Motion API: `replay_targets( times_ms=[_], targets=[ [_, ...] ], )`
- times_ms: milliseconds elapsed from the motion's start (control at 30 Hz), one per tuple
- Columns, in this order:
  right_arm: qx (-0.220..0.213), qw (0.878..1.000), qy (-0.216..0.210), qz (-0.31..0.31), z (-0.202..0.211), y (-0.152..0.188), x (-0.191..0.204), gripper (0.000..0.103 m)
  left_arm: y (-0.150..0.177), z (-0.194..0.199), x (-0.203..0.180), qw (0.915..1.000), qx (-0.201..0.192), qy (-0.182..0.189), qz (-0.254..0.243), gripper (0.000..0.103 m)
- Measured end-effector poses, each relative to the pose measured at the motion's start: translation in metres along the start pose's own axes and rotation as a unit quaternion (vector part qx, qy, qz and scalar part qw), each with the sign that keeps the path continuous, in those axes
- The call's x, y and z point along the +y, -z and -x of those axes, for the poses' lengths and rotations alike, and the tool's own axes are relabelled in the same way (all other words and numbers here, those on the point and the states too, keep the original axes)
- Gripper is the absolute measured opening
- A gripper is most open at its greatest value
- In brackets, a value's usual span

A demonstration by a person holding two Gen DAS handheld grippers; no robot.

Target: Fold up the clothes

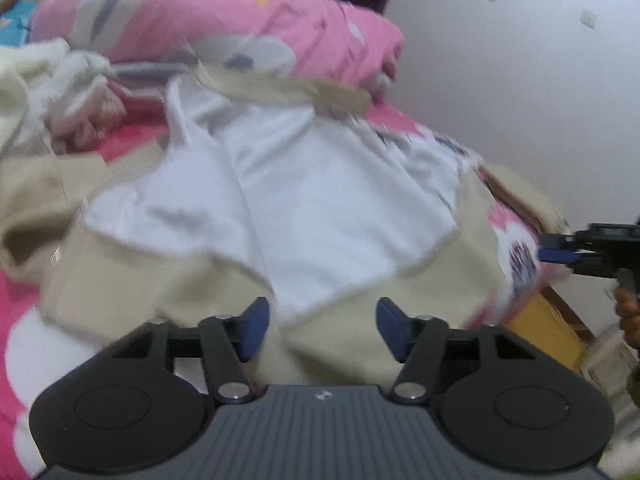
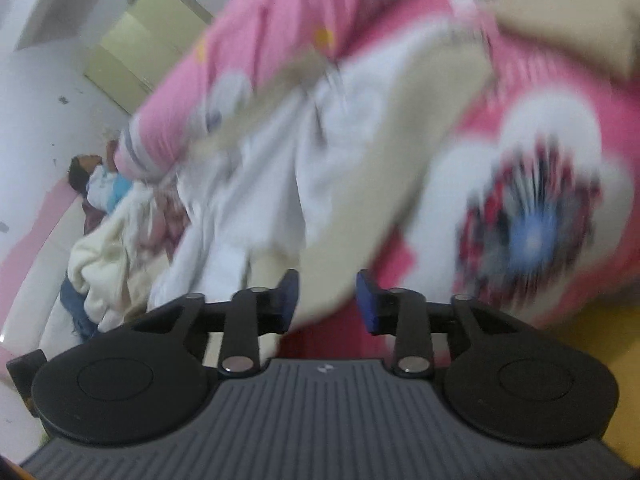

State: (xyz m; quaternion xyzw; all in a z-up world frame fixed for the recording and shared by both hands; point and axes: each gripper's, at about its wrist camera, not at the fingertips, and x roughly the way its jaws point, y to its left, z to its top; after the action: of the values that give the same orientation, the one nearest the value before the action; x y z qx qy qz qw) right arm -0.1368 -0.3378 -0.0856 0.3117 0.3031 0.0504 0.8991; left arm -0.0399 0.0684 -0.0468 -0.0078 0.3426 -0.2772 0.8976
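Observation:
A beige garment with a white lining (image 1: 312, 208) lies spread on the pink bed sheet (image 1: 16, 312). My left gripper (image 1: 322, 326) is open and empty, just above the garment's near beige edge. My right gripper (image 2: 327, 300) is open and empty, hovering over the garment's beige edge (image 2: 384, 184) near the bed's edge. The right gripper also shows at the far right of the left wrist view (image 1: 560, 254), beyond the garment's right side. Both views are blurred by motion.
A pink rolled quilt (image 1: 224, 20) lies behind the garment. A heap of cream and white clothes (image 1: 52, 80) sits at the left. A doll (image 2: 100, 180) lies at the headboard. The bed's wooden edge (image 1: 560, 320) is at the right.

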Motion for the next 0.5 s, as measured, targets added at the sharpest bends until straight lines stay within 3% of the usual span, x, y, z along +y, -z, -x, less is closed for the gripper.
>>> replay_targets(
  times_ms=[67,233,500],
  targets=[
    [-0.020,0.999,0.009,0.039,-0.002,-0.016,0.010,0.044,-0.013,-0.015,0.001,0.9993,-0.010,-0.036,-0.002,0.071],
    [-0.001,0.984,0.057,0.167,-0.082,-0.047,0.046,0.053,-0.037,-0.066,0.011,0.9920,0.001,-0.125,-0.019,0.071],
    [0.081,0.937,0.134,0.312,-0.212,-0.075,0.064,0.052,-0.038,-0.108,0.021,0.9850,0.023,-0.169,-0.025,0.074]
  ],
)
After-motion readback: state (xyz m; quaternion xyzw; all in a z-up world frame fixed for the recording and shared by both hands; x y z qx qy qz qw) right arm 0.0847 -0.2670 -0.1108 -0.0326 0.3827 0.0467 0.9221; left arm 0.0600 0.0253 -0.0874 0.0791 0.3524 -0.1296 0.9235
